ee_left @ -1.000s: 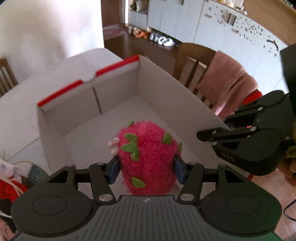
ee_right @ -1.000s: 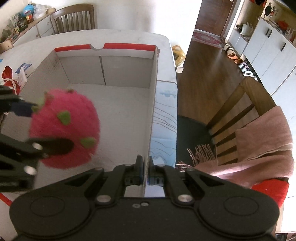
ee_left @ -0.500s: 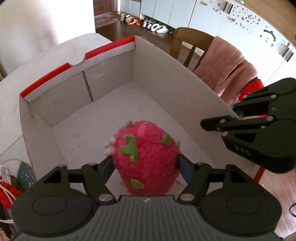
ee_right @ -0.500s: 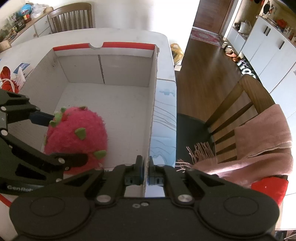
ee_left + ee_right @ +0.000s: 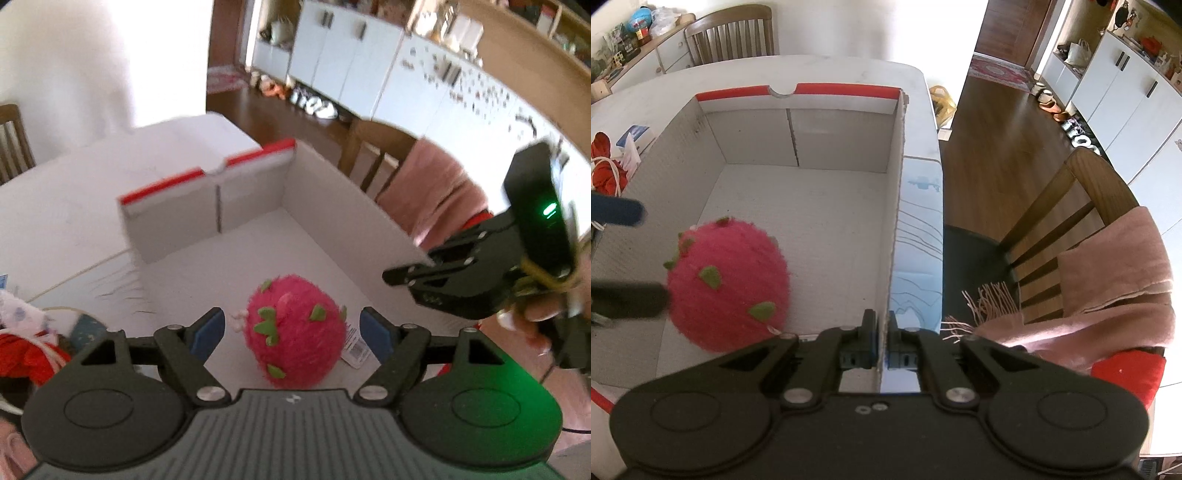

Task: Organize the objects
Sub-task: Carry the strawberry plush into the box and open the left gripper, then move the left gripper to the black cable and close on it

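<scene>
A pink plush fruit [image 5: 295,328] with green leaf spots rests on the floor of the white cardboard box [image 5: 325,206] with a red rim. My left gripper [image 5: 291,332] hangs just above and behind the plush. Its jaws are opening, and the blue pads [image 5: 207,332] stand apart from the plush on both sides. In the right wrist view the plush [image 5: 731,284] lies in the near left part of the box [image 5: 750,140]. My right gripper [image 5: 882,343] is shut on the top edge of the box's right wall.
A wooden chair draped with a pink blanket [image 5: 1108,266] stands right of the white table [image 5: 55,206]. Red cloth items [image 5: 26,354] lie left of the box. A small white tag [image 5: 354,350] sits by the plush. A hand [image 5: 535,314] holds the right gripper.
The left gripper lowered the plush to the box floor, opened off it and drew back upward. The right gripper kept its grip on the wall.
</scene>
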The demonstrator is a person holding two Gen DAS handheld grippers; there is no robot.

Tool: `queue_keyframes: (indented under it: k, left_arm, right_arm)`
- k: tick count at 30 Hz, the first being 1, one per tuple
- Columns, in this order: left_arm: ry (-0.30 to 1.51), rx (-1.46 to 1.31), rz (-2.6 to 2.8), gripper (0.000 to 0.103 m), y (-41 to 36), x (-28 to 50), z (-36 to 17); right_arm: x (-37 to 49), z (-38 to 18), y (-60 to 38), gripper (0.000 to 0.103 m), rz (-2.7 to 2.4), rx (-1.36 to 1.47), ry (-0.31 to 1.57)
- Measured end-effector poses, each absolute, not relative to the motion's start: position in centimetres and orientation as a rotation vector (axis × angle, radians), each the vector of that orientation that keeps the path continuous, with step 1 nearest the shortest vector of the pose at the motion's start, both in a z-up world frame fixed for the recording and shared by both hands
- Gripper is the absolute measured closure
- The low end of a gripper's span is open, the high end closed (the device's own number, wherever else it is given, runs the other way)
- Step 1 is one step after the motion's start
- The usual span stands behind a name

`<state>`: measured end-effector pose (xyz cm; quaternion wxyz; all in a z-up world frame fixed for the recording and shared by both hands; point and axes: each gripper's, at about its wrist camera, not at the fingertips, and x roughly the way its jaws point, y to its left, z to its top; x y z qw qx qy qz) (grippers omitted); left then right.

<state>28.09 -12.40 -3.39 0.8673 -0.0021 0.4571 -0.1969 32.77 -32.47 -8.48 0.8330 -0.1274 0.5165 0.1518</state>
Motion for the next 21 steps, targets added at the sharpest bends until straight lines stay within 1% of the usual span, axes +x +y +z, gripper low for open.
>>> queue_keyframes:
  k: [5, 7, 9, 15, 21]
  left_arm:
    - [0.883, -0.036, -0.358, 0.023, -9.0, 26.1, -0.5]
    - [0.861, -0.031, -0.328, 0.020, -7.9, 25.3, 0.1]
    - [0.851, -0.027, -0.296, 0.020, -6.7, 24.6, 0.3]
    - [0.898, -0.038, -0.196, 0.019, -3.6, 22.8, -1.9]
    - [0.987, -0.079, -0.110, 0.019, -1.9, 22.1, -6.2]
  right_arm:
    - [32.9, -8.5, -32.5, 0.100, 0.324, -0.274, 1.099]
    - [32.9, -8.5, -32.5, 0.100, 0.324, -0.273, 1.101]
    - [32.9, -8.5, -32.5, 0.100, 0.325, -0.274, 1.101]
    - [32.8, -8.5, -32.4, 0.100, 0.319, -0.275, 1.099]
    - [32.6, -8.5, -32.3, 0.100, 0.321, -0.288, 1.094]
